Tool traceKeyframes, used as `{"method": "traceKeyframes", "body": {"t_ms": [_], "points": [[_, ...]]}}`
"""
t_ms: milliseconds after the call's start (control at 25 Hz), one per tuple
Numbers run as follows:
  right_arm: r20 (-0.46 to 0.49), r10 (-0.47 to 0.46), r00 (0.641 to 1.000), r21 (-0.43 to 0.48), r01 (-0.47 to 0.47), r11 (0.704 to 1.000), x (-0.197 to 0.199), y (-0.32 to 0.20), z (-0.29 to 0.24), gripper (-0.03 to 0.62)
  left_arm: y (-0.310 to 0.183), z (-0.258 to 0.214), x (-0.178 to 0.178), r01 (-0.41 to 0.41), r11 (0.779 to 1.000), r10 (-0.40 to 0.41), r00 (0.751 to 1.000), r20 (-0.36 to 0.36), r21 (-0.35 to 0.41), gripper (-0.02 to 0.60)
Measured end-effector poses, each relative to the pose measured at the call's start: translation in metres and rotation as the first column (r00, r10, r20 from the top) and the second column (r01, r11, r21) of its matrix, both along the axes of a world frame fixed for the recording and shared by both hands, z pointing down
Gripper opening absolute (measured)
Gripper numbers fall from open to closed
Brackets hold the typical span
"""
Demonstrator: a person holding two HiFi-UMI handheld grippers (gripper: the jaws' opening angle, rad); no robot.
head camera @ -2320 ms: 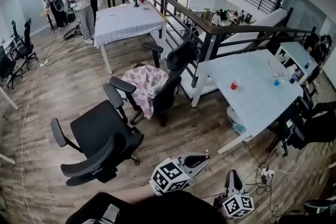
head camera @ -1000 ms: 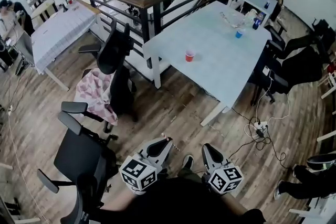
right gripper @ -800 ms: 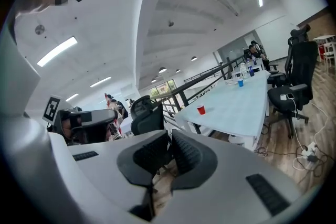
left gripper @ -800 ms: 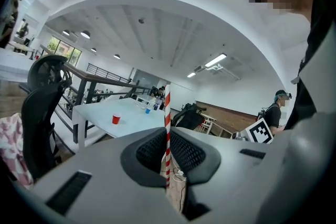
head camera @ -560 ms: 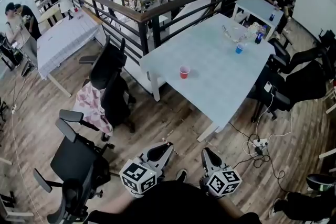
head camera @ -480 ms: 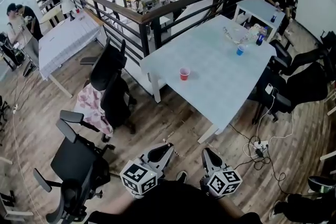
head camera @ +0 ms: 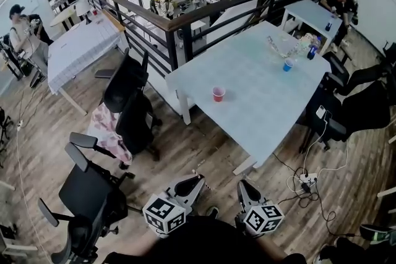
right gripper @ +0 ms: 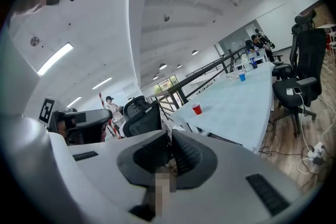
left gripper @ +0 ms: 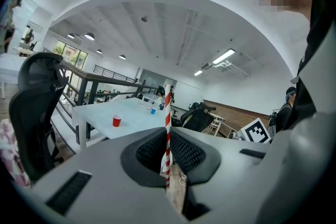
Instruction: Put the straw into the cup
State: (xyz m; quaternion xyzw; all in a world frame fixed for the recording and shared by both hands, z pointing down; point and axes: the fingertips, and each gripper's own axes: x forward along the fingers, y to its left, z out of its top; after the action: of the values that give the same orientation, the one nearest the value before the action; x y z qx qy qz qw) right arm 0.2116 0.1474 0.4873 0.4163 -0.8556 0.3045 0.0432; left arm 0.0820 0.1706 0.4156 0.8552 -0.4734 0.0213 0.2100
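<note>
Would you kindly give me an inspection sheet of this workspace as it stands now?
Surface: pale table, mostly bare.
Job's things: red cup stands on the table; striped straw is in the left tool, away from the cup.
Clutter: blue cup and bottles at the table's far end.
Grippers: left tool shut on the striped straw; right tool shut, nothing seen in it.
Cables: power strip with cords on the floor beside the table.
Surroundings: office chairs, railing, people far off.
</note>
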Motion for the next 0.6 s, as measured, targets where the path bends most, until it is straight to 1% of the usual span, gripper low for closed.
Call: {"method": "traceKeyframes", "body": {"t_ms": [80, 200, 400, 480, 600], "points": [[-0.008, 0.015, 1.000, -0.007, -0.015, 1.000, 0.001, -0.013, 0.003, 0.048, -0.014, 0.007, -0.002, -0.006, 1.000, 0.006, 1.000, -0.009, -0.017, 0.034], [-0.020, 0.055, 0.998, -0.020, -0.056, 0.998, 0.002, -0.039, 0.007, 0.048, -0.043, 0.011, -0.004, -0.035, 0.999, 0.035, 0.999, -0.023, -0.020, 0.034], [-0.044, 0.135, 0.990, -0.010, -0.135, 0.991, -0.003, -0.101, 0.004, 0.048, -0.114, 0.013, -0.016, -0.100, 0.995, 0.100, 0.994, -0.054, -0.007, 0.034], [-0.046, 0.159, 0.986, -0.002, -0.160, 0.987, -0.013, -0.130, -0.001, 0.048, -0.146, 0.006, -0.026, -0.123, 0.992, 0.124, 0.991, -0.056, 0.015, 0.034], [-0.059, 0.163, 0.985, 0.010, -0.163, 0.987, -0.037, -0.169, -0.006, 0.048, -0.191, -0.002, -0.048, -0.139, 0.990, 0.140, 0.988, -0.060, 0.033, 0.034]]}}
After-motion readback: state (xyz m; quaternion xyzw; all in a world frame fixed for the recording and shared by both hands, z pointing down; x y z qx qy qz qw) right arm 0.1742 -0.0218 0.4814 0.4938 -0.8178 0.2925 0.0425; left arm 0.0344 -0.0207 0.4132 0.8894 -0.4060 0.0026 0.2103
